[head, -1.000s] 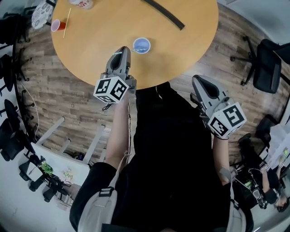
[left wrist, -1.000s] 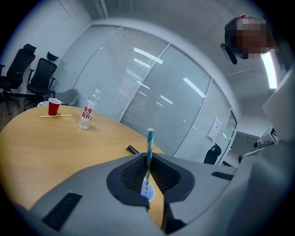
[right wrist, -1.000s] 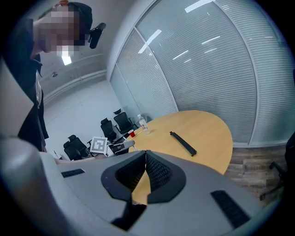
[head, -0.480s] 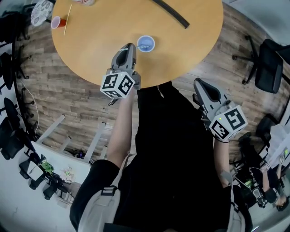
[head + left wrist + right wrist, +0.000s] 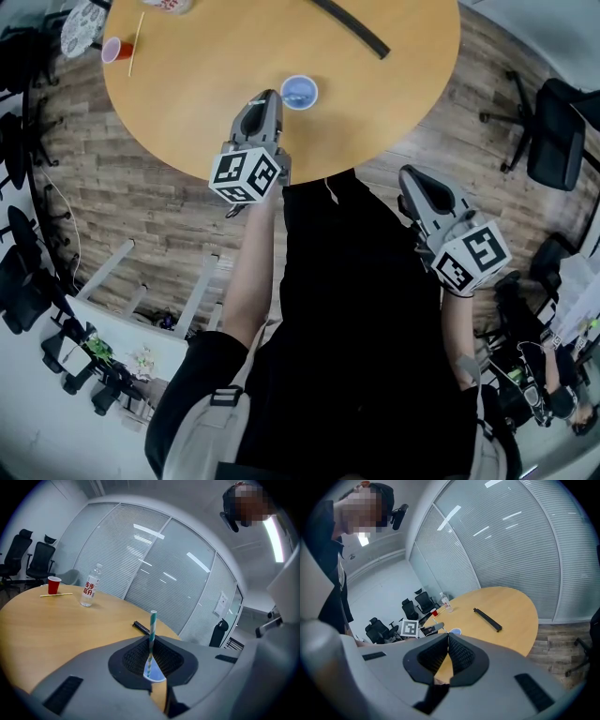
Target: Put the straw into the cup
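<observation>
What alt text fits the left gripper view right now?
Jaws closed on an upright teal-striped straw, its lower end lined up with a pale blue cup just beyond on a wooden table. Farther back stand a bottle and a red cup.

Smooth matt wood table, striped paper straw, wood-plank floor

The left gripper has its jaws pinched on a teal-and-white striped straw. The straw stands upright, its lower end over a pale blue cup. On the round wooden table, a black bar lies at eleven o'clock of the jaws, and a water bottle and a red cup sit at ten.
</observation>
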